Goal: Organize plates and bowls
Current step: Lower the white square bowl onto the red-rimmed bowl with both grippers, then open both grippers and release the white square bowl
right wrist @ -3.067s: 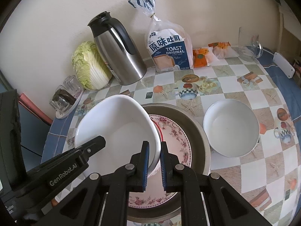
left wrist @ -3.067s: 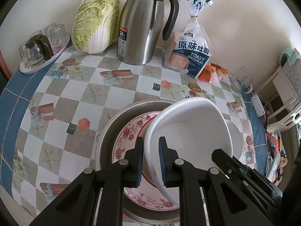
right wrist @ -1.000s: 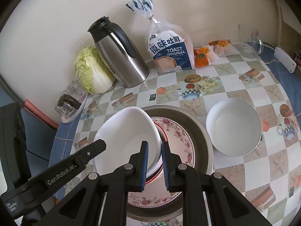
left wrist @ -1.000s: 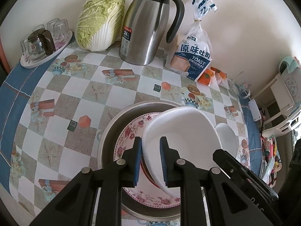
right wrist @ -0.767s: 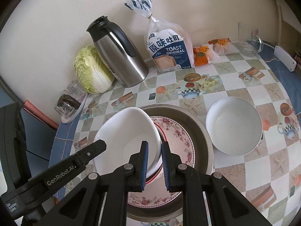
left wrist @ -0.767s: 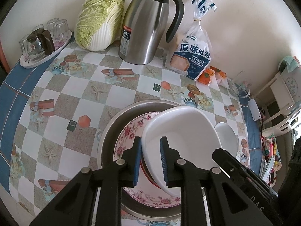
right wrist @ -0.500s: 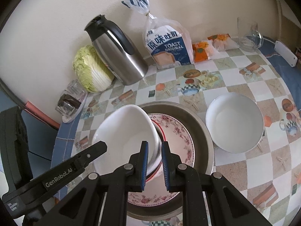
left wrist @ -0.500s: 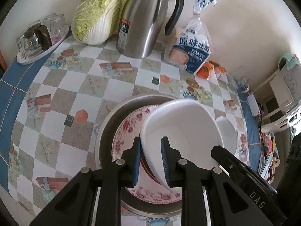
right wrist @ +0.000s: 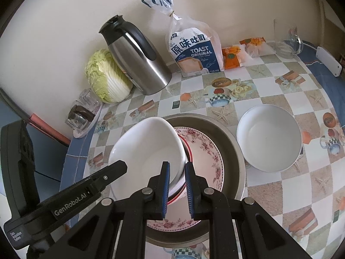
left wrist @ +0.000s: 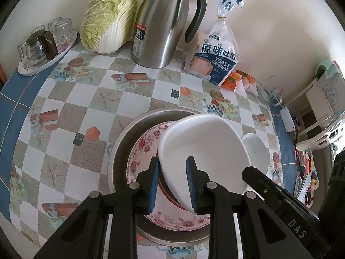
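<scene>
wall [left wrist: 269,21]: plain cream | table [left wrist: 133,99]: checkered cloth, blue border | light: soft daylight

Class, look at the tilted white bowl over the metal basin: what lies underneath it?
Under the white bowl lies a floral plate inside the metal basin. A red-rimmed dish peeks out between; the rest is covered.

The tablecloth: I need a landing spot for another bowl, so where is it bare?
The widest bare stretch of tablecloth lies left of the metal basin, between it and the glass tray. A narrower strip runs between the basin and the thermos and toast bag. The back wall is crowded, and the white bowl fills the basin's right side.
</scene>
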Available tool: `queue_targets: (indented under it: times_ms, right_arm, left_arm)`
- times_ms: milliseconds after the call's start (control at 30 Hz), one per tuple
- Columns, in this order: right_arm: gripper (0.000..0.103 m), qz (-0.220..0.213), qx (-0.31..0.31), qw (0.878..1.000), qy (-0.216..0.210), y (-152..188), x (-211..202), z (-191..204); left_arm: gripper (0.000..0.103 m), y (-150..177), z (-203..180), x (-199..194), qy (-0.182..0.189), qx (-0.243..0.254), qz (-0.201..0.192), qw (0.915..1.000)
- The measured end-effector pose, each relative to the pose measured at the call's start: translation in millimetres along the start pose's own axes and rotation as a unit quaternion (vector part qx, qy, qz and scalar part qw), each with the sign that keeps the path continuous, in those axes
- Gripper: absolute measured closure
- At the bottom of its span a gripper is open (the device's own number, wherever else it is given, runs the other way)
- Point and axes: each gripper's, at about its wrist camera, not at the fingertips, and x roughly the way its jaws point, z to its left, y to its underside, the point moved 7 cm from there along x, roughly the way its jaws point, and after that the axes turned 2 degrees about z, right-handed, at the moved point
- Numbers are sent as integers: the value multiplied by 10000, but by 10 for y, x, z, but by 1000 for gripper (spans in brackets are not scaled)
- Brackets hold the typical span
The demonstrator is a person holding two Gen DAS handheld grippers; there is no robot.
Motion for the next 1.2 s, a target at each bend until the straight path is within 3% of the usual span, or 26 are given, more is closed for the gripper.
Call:
queue_targets:
  times_ms: [267,367,433,567,633,700,833,1200]
  right_arm:
    - [86,-287,7,9995,112,-88,-193,-67]
    - [86,-330,87,9992,210,-112,-215,-150]
    - [73,-301,133,9988,352,-116,-203,-233]
    - [67,-308,209,9974,615,-134,-207,-396]
    - [50,-313,263,9969,667,-142,-215,-467]
    - [44,-305,280,9963,747,-141,-221,-530]
    - [35,-262,313,9955,854,-138,-209,-632]
    - [33,-258,517,9949,826,-141,-254,-863]
  left_arm:
    - [74,-56,81,-172,-136,-81,-247,9996]
    - [54,-67,113,-202,-208,-141,-304,9992]
    - [46,-77,145,-210,-284,-196,-327,9989]
    - [31,-90,208,-207,-440,-289,-368,9979]
    - [23,-94,238,-207,-532,-332,-407,9972]
    - [15,-101,273,-203,-614,-402,-443,9963]
    - [12,-101,325,-215,-768,-500,-522,9944]
    - [9,-129,131,-266,-809,-453,-736,9930]
